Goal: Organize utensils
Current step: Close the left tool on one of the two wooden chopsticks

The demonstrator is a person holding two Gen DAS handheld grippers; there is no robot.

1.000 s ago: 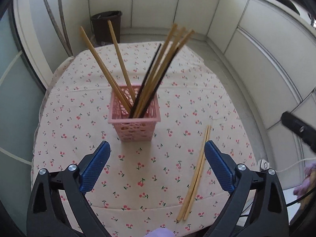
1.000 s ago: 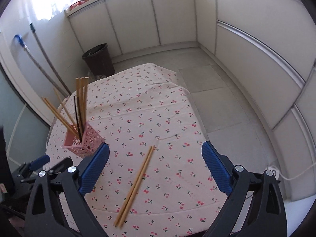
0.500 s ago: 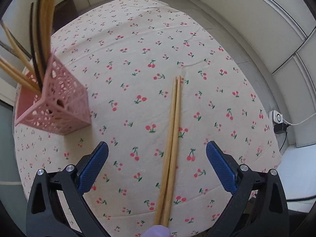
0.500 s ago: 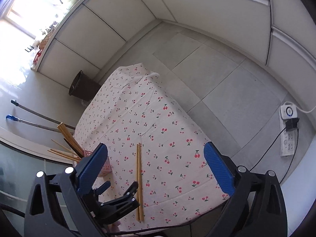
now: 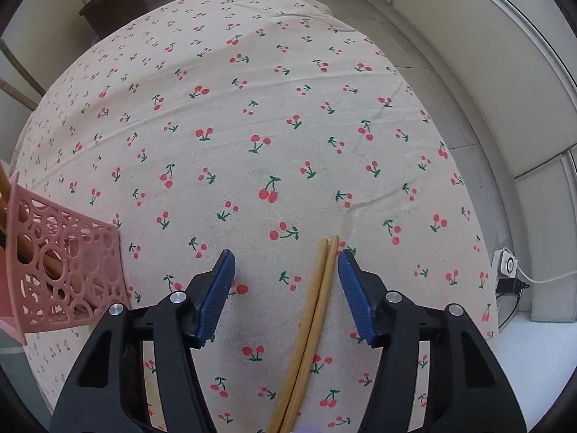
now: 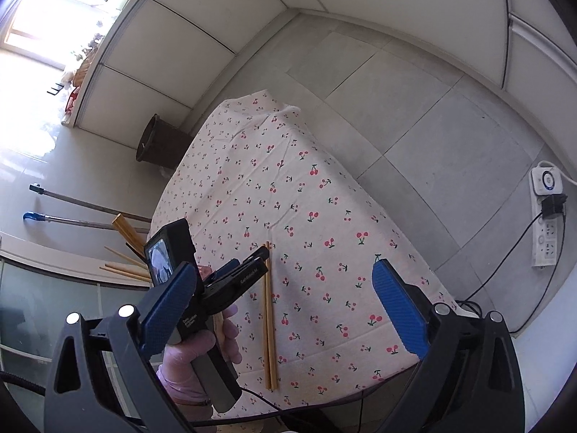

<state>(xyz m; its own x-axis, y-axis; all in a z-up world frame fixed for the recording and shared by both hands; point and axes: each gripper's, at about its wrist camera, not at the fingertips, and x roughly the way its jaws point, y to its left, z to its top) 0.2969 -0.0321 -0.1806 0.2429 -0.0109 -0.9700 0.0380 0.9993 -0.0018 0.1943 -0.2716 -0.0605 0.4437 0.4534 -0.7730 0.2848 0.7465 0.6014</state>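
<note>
A pair of wooden chopsticks [image 5: 313,315] lies on the cherry-print tablecloth [image 5: 252,115]. My left gripper [image 5: 285,285] is open and low over the cloth, its jaws on either side of the chopsticks' far ends, the right pad close beside them. The pink perforated basket [image 5: 61,267] with several chopsticks in it stands at the left. In the right wrist view the chopsticks [image 6: 268,321] lie near the table's front edge with the left gripper [image 6: 258,258] over their far end. My right gripper [image 6: 285,306] is open and empty, held high off the table's near corner.
A dark bin [image 6: 158,140] stands on the floor beyond the table. Mop handles [image 6: 83,213] lean at the left. A power strip [image 6: 546,216] with a cable lies on the floor at the right. The table's right edge [image 5: 479,238] drops to grey tiles.
My left gripper has dropped down and forward onto the loose chopsticks and narrowed its opening around them. The basket slid to the left edge of its view. The right gripper moved little.
</note>
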